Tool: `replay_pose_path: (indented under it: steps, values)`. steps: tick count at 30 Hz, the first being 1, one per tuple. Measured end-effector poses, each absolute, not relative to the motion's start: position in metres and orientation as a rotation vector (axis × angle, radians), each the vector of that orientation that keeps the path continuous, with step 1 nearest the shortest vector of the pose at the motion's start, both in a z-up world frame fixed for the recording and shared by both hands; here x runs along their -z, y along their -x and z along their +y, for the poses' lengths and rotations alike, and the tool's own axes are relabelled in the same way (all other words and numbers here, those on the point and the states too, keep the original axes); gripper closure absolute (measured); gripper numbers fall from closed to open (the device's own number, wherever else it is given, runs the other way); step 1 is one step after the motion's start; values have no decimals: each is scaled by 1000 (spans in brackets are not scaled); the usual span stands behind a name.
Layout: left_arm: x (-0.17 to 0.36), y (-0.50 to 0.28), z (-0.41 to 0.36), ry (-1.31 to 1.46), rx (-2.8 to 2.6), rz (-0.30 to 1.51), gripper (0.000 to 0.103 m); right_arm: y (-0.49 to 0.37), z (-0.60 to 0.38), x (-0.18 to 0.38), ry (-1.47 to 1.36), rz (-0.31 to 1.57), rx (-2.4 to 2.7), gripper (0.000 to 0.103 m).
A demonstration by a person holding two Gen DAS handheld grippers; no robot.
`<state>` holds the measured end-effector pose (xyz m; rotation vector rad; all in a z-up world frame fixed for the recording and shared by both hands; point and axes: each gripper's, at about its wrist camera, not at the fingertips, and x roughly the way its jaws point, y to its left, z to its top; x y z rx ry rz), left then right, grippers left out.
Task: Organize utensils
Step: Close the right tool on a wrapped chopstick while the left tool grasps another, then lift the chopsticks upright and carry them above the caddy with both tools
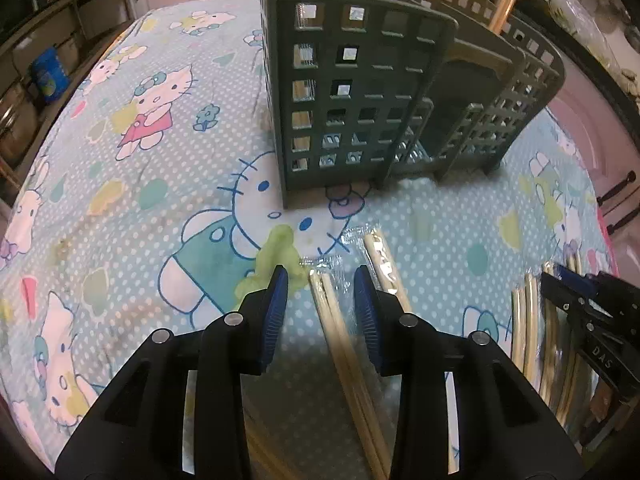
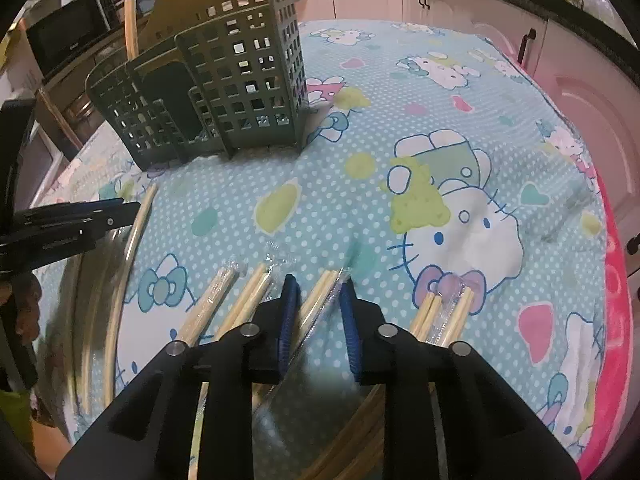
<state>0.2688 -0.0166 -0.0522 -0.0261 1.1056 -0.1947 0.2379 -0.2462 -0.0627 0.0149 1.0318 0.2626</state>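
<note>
A green slotted utensil holder (image 1: 360, 92) stands on the Hello Kitty cloth, with wooden sticks and metal utensils inside; it also shows in the right wrist view (image 2: 224, 88). My left gripper (image 1: 321, 280) is open, its jaws astride a plastic-wrapped chopstick pair (image 1: 340, 340) lying on the cloth. Another wrapped pair (image 1: 386, 264) lies just right of it. My right gripper (image 2: 319, 294) is open, jaws astride a wrapped chopstick pair (image 2: 316, 300). More wrapped pairs lie to its left (image 2: 248, 300) and right (image 2: 444, 316).
The other gripper (image 1: 588, 304) appears at the right of the left wrist view, over more wrapped chopsticks (image 1: 528, 320). The left gripper's fingers (image 2: 80, 216) show at the left of the right wrist view. Pink cabinets (image 2: 560, 80) border the table. A microwave (image 2: 68, 36) stands behind the holder.
</note>
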Motion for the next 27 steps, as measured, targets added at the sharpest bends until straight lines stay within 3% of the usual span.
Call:
replay_pose_path:
  steps: [7,15,27]
  values:
    - [53,-277,-3,98,205,1103,93,-244,-262,61,-134,1044,-292,93]
    - [46,-278,17,176,244,1077,96,-242,-268,42,-186,994,-320,95]
    - [-9,-250,22,215,294,920,101,-226,-253,-5,-155,864,-408,97]
